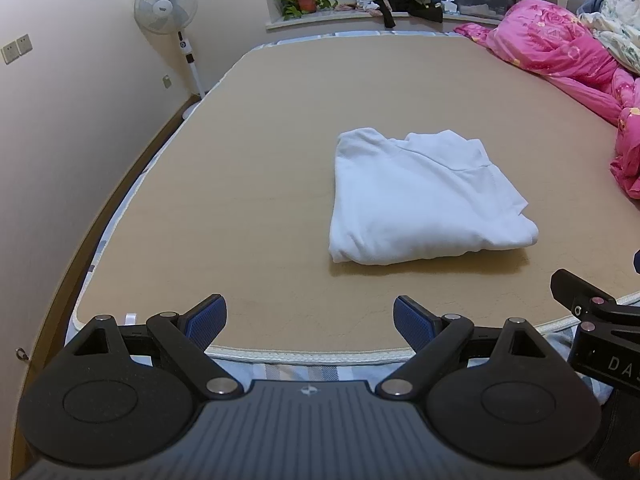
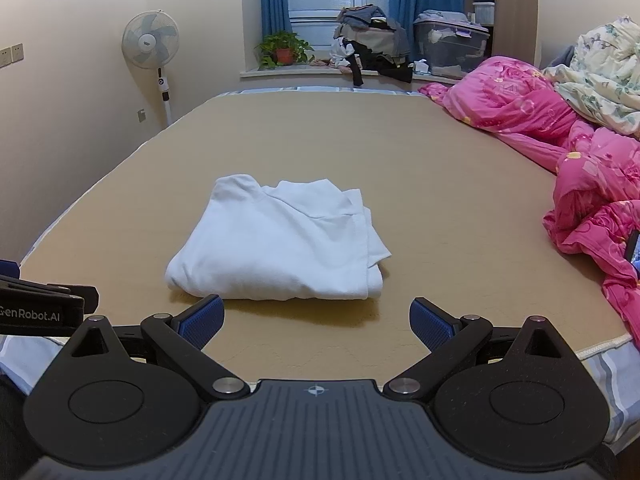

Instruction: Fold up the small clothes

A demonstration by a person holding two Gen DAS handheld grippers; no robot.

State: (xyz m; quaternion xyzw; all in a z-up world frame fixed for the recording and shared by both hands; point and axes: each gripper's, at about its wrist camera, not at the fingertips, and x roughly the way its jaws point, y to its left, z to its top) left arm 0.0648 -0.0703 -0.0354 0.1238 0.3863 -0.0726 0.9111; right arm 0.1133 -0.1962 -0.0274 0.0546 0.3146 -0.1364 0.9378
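Note:
A white garment (image 1: 424, 200) lies folded into a compact rectangle on the tan bed mat (image 1: 248, 184); in the right wrist view the same garment (image 2: 280, 244) sits just beyond the fingers. My left gripper (image 1: 310, 322) hovers open over the bed's near edge, well short of the garment and to its left, nothing between its blue pads. My right gripper (image 2: 316, 322) is open too, empty, with the garment's near fold directly ahead. Part of the right gripper's body (image 1: 600, 320) shows at the right edge of the left wrist view.
A pink quilt (image 2: 580, 168) and a floral blanket (image 2: 600, 72) are heaped along the bed's right side. A standing fan (image 1: 166, 8) is by the left wall. The windowsill holds a potted plant (image 2: 282, 50), piled clothes (image 2: 372, 40) and a storage box (image 2: 450, 46).

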